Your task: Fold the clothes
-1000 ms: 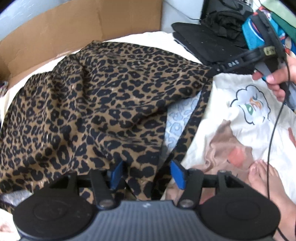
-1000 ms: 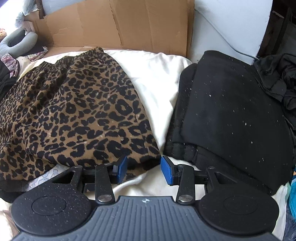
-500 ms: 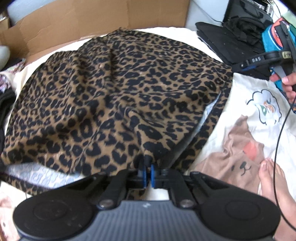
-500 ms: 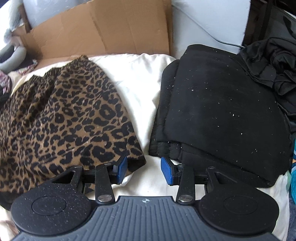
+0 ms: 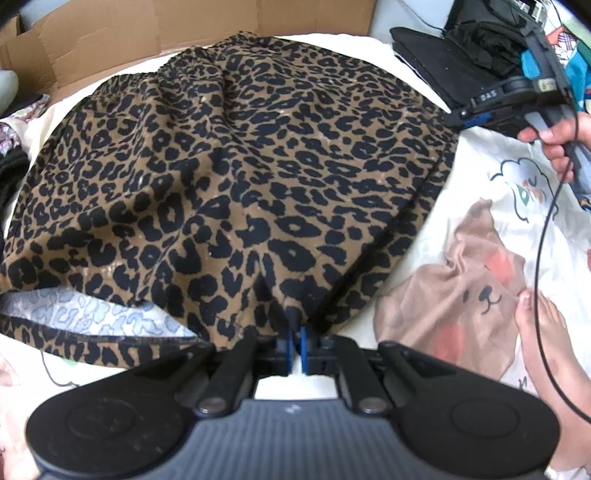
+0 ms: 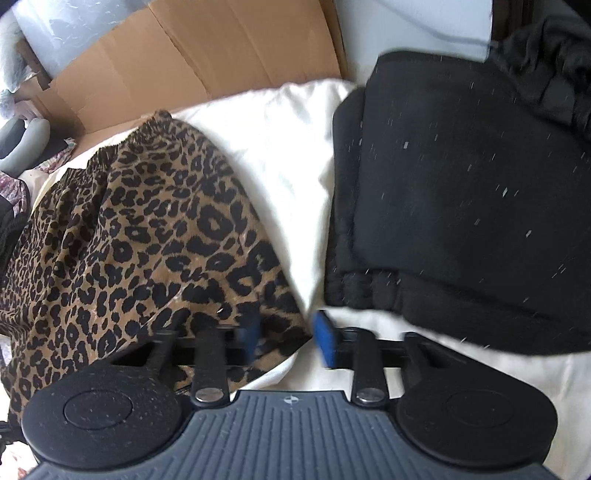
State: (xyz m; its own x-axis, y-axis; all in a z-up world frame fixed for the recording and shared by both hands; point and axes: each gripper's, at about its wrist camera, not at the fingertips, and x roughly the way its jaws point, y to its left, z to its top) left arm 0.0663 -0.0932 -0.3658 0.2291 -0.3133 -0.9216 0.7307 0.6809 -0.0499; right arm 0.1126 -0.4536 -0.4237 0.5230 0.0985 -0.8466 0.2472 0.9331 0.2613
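Note:
A leopard-print skirt (image 5: 240, 177) lies spread on a cream sheet with cartoon prints. Its pale lining shows at the near-left hem. My left gripper (image 5: 297, 345) is shut on the skirt's near hem, the cloth bunched between the blue pads. In the left wrist view the right gripper (image 5: 471, 120) sits at the skirt's far-right corner, held by a hand (image 5: 561, 133). In the right wrist view that corner of the skirt (image 6: 147, 251) lies between the blue pads of my right gripper (image 6: 288, 338), which stands open; the view is blurred.
A folded black garment (image 6: 461, 221) lies right of the skirt, with more dark clothes (image 5: 484, 40) behind. Cardboard (image 5: 147, 33) stands along the far side. A bare foot (image 5: 543, 328) and a black cable (image 5: 543, 258) are at the near right.
My left gripper closed on the skirt's hem and drew back, pulling the cloth flatter. The right gripper, still open, slid left so the skirt's corner now sits between its pads.

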